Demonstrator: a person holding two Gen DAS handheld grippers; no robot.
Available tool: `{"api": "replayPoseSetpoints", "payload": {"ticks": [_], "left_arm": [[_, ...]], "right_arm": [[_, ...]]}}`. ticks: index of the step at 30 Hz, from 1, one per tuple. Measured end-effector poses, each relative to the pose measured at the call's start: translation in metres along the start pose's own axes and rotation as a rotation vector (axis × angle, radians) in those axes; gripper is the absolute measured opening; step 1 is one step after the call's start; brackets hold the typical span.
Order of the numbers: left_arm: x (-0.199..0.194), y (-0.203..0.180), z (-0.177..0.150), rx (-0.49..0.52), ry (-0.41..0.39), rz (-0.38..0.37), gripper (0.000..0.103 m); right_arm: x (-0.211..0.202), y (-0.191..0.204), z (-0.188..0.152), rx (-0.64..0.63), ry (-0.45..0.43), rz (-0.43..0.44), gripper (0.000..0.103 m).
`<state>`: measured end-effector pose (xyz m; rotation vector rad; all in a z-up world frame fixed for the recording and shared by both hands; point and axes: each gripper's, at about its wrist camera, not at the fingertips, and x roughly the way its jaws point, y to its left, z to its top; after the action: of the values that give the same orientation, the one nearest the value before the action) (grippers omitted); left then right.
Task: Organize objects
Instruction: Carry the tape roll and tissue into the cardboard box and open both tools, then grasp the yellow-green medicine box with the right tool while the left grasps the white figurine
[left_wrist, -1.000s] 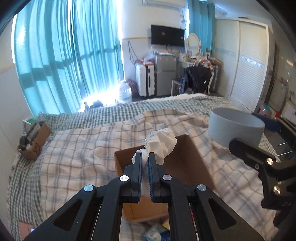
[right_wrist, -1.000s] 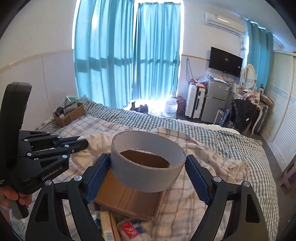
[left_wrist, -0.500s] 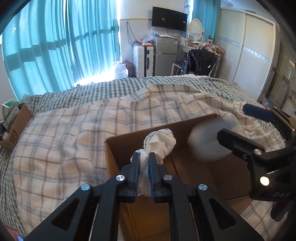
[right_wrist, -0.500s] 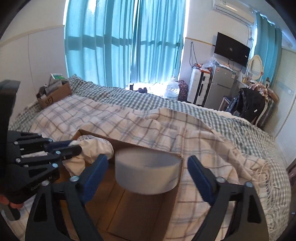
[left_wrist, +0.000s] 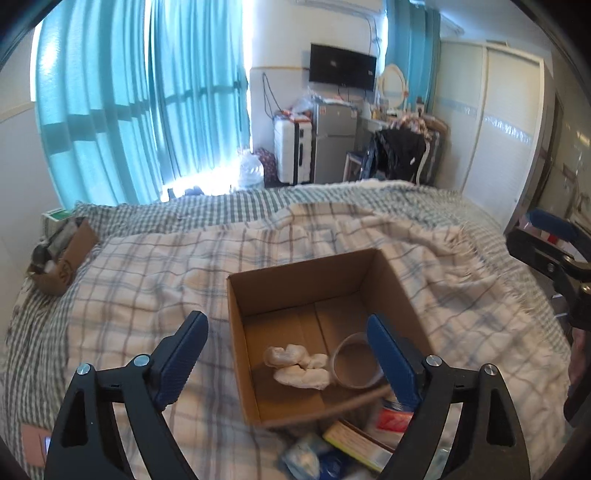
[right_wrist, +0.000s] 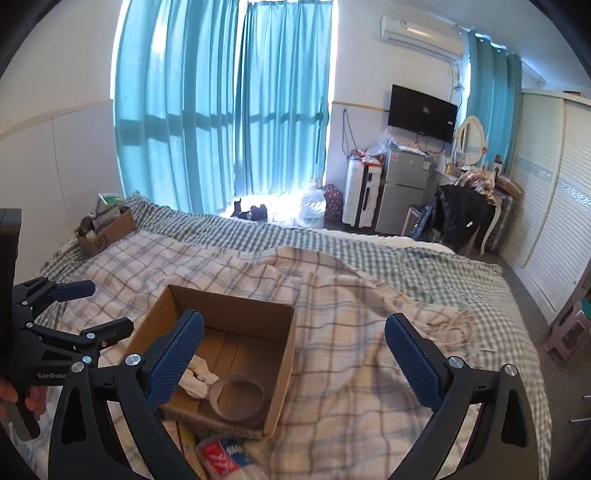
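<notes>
An open cardboard box (left_wrist: 295, 273) (right_wrist: 284, 332) sits on the plaid bed. Inside it lie a white crumpled cloth (left_wrist: 299, 369) (right_wrist: 197, 380) and a grey tape ring (left_wrist: 354, 365) (right_wrist: 236, 402), side by side. My left gripper (left_wrist: 284, 354) is open and empty, raised above the box's near side; it also shows at the left of the right wrist view (right_wrist: 92, 306). My right gripper (right_wrist: 295, 354) is open and empty above the box's right edge; one blue finger of it shows at the right edge of the left wrist view (left_wrist: 550, 221).
Several small packets and boxes (left_wrist: 369, 439) (right_wrist: 221, 454) lie on the bed (right_wrist: 369, 332) just in front of the box. A second cardboard box (left_wrist: 62, 254) (right_wrist: 107, 229) with items stands at the bed's far left. Furniture stands beyond the bed.
Both grippers opened and pulled up and back. The cloth left my left gripper and the tape ring left my right gripper; both now lie in the box.
</notes>
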<state>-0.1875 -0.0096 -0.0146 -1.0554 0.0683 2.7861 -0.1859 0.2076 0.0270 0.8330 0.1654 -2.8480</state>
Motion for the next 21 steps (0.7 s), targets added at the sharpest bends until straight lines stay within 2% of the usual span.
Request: {"api": "replayPoseSetpoints", "payload": {"ticks": [3,5,12,16,20,21], "left_arm": [[-0.041,-0.006,-0.006,0.002,-0.045,0.041,0.092],[-0.062,-0.009,-0.013,0.000,-0.068,0.051,0.101],[-0.115,-0.005,-0.037,-0.043,-0.124,0.072,0.103],[-0.118,0.002,-0.060,-0.097,-0.111,0.069,0.103],[-0.100,0.014,-0.095,-0.155,-0.082,0.118,0.103],[-0.095,0.015,-0.102,-0.160,-0.071,0.138,0.103]], "right_arm": [[-0.043,0.005,-0.002,-0.015,-0.013,-0.011,0.099],[-0.065,0.011,-0.005,-0.026,-0.017,-0.031,0.099],[-0.138,0.037,-0.021,-0.067,-0.078,-0.006,0.099],[-0.140,0.051,-0.043,-0.073,-0.049,-0.007,0.099],[-0.107,0.063,-0.081,-0.055,0.038,0.025,0.098],[-0.094,0.067,-0.093,-0.063,0.073,0.028,0.094]]}}
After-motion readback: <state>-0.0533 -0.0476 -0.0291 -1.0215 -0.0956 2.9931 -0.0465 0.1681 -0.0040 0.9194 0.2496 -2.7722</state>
